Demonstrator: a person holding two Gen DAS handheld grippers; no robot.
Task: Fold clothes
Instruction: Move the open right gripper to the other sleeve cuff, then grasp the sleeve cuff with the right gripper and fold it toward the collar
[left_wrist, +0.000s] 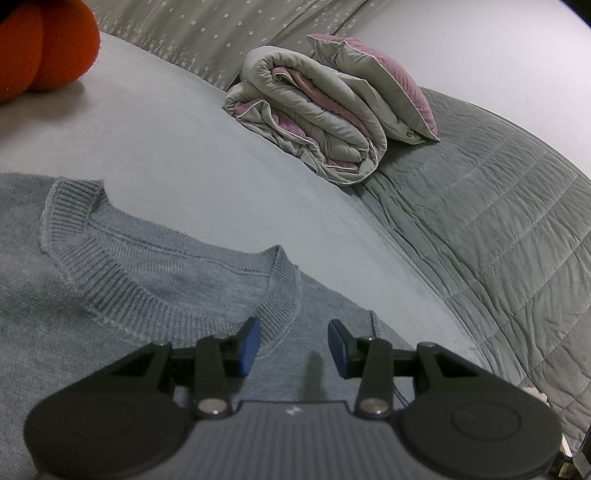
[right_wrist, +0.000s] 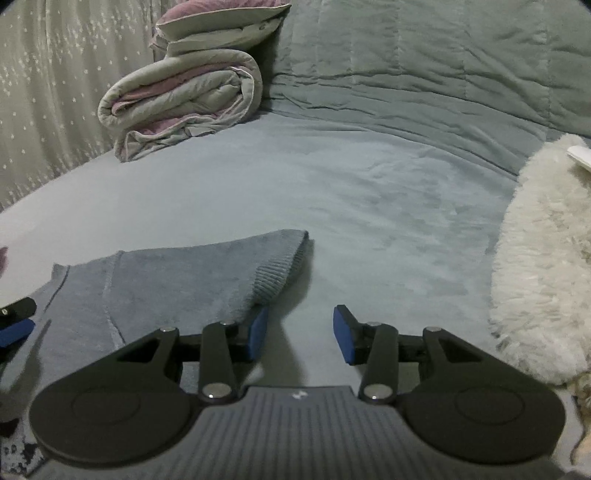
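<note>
A grey knit sweater (left_wrist: 110, 295) lies flat on the pale grey bed sheet (left_wrist: 221, 166), its ribbed neckline (left_wrist: 92, 258) facing the camera. My left gripper (left_wrist: 293, 332) hovers open over the shoulder just right of the neckline, with nothing between its blue pads. In the right wrist view a sleeve of the sweater (right_wrist: 177, 280) lies across the sheet (right_wrist: 369, 221), ending in a ribbed cuff (right_wrist: 282, 269). My right gripper (right_wrist: 301, 317) is open just in front of that cuff, its left pad (right_wrist: 258, 332) beside the sleeve edge and only sheet between the jaws.
A folded grey-and-pink duvet (left_wrist: 314, 122) with a pillow (left_wrist: 384, 81) sits at the back of the bed. A quilted grey cover (left_wrist: 498, 229) lies to the right, an orange plush (left_wrist: 44, 48) at far left. A white fluffy throw (right_wrist: 546, 258) borders the right.
</note>
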